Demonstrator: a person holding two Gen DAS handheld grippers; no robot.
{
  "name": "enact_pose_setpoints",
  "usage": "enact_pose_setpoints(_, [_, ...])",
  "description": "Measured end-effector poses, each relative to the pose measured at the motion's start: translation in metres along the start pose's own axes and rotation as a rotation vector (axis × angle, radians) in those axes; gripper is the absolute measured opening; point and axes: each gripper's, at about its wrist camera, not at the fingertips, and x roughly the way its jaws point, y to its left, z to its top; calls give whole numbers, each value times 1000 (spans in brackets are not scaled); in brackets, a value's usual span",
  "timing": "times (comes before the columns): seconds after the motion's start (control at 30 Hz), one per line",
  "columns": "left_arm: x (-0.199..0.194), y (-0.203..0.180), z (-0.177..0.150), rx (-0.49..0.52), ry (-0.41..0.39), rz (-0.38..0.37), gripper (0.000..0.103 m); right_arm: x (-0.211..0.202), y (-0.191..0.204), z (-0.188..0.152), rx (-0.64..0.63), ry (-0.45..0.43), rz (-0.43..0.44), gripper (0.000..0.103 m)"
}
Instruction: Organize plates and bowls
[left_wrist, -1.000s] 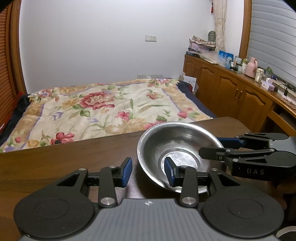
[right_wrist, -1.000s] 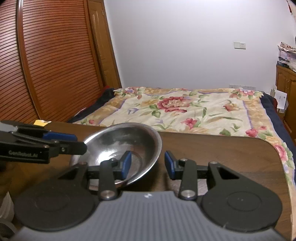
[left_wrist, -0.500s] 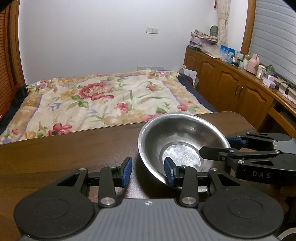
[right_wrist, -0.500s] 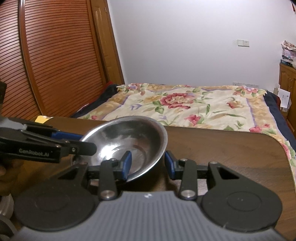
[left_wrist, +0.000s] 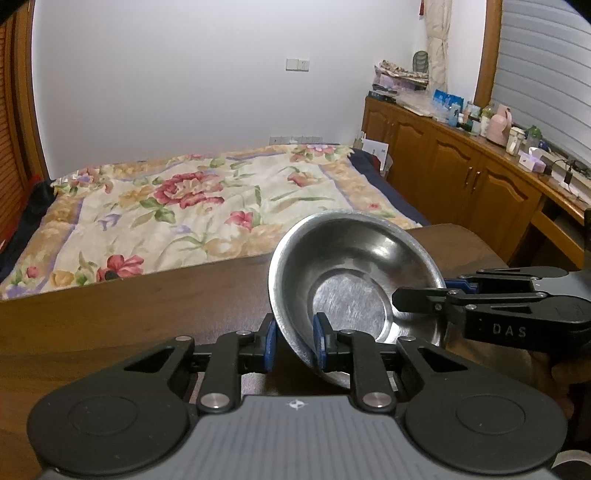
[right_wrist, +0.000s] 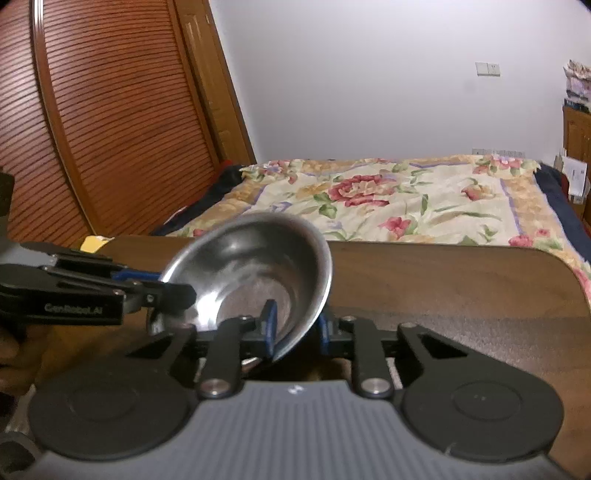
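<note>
One bowl: a steel bowl (left_wrist: 354, 273) is sitting tilted above the dark wooden desk (left_wrist: 129, 314), its open side facing the cameras, caught between both tools at once.
Bowl position: it is hanging at the desk's far side, close to the edge that meets the bed (left_wrist: 192, 206); whether its base is touching the wood cannot be told.
Left tool: the left tool (left_wrist: 294, 345) is closing its blue pads on the bowl's near-left rim, one pad outside the wall and one inside, and they are pressing on the metal.
Right tool: the right tool (right_wrist: 295, 328) is closing likewise on the opposite rim, one pad inside the bowl, the other behind its outer wall, gripping it.
Cross view: each tool is showing up in the other's camera, reaching in from the side to the bowl's edge.
Surroundings: the floral bedspread is lying beyond the desk; wooden cabinets (left_wrist: 461, 181) with small clutter on top are running along the right; a slatted wooden door (right_wrist: 110, 122) is standing at the left.
</note>
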Motion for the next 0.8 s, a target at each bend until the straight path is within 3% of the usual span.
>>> enact_pose_setpoints(0.37, [-41,-10,13,26,-82,-10,23,-24,11,12,2,-48,1,21])
enact_pose_setpoints(0.8, [-101,-28,13,60,-172,-49,23,-79,31,26,-38,-120,-36,21])
